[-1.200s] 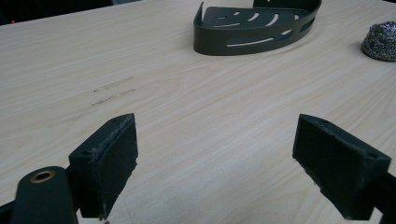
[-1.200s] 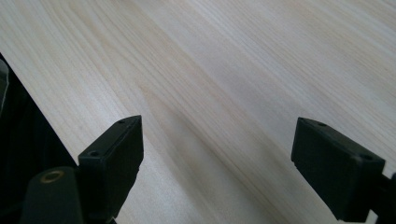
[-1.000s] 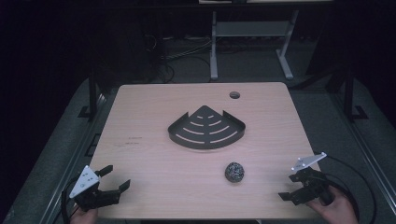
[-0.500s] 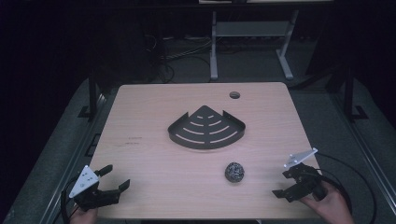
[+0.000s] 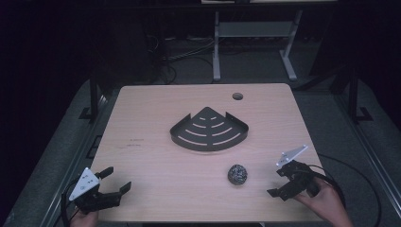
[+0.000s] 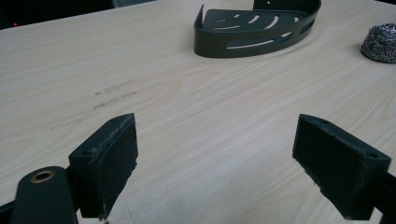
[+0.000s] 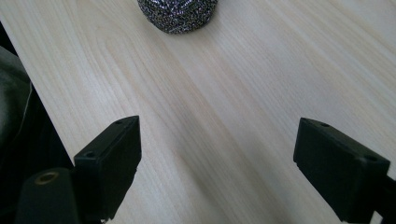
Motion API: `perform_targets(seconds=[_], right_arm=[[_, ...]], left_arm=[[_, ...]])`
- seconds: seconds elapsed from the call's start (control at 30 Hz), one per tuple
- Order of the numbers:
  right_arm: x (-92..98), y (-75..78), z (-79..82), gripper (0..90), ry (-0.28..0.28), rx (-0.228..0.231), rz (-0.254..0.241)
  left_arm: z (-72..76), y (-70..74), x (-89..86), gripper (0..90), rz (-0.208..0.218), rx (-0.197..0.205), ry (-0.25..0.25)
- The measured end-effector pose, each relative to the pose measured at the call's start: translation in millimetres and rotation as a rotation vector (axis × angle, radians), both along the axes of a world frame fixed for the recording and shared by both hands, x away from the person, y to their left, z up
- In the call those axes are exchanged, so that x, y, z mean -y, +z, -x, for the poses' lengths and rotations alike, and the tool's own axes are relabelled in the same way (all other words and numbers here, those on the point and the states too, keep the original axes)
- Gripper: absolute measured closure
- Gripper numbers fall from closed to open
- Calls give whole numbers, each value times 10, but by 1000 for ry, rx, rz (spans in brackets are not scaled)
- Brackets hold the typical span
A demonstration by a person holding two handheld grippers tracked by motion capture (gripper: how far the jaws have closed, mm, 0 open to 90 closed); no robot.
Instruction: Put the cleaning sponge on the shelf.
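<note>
A dark metal corner shelf with curved slots lies flat at the middle of the wooden table. A steel wool ball rests in front of it toward the right. My right gripper hovers open just right of the ball, jaws pointing at it; the ball shows at the top of the right gripper view. My left gripper stands open at the table's front left corner, nothing between its jaws. From the left gripper view the shelf and the ball lie far ahead.
A round cable hole sits near the table's far right edge. Metal frame legs and cables stand on the dark floor behind the table. Faint marks show on the wood at left.
My right gripper has shifted left toward the steel wool ball and turned its jaws to it. The left gripper has stayed in place.
</note>
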State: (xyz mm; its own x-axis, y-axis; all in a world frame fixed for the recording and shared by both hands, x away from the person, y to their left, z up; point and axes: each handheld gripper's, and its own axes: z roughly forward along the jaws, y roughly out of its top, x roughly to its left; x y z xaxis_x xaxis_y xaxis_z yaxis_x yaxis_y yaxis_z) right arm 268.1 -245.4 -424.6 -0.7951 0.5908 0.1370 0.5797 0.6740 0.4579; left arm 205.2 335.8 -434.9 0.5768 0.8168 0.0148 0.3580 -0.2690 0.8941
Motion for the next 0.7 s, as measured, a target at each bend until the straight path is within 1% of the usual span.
perform_targets(seconds=[0.27, 0.37, 0.47, 0.7], right_arm=[[-104, 10, -29, 150, 25, 4, 7], [-160, 20, -48, 150, 36, 9, 5], [-251, 29, -78, 150, 54, 5, 11], [-383, 33, -140, 150, 89, 1, 22]], left_arm=[[11, 10, -4, 133, -1, 3, -1], [14, 12, -2, 133, -1, 4, -2], [17, 11, -5, 133, 2, 3, -2], [15, 16, -3, 133, 5, 6, -1]])
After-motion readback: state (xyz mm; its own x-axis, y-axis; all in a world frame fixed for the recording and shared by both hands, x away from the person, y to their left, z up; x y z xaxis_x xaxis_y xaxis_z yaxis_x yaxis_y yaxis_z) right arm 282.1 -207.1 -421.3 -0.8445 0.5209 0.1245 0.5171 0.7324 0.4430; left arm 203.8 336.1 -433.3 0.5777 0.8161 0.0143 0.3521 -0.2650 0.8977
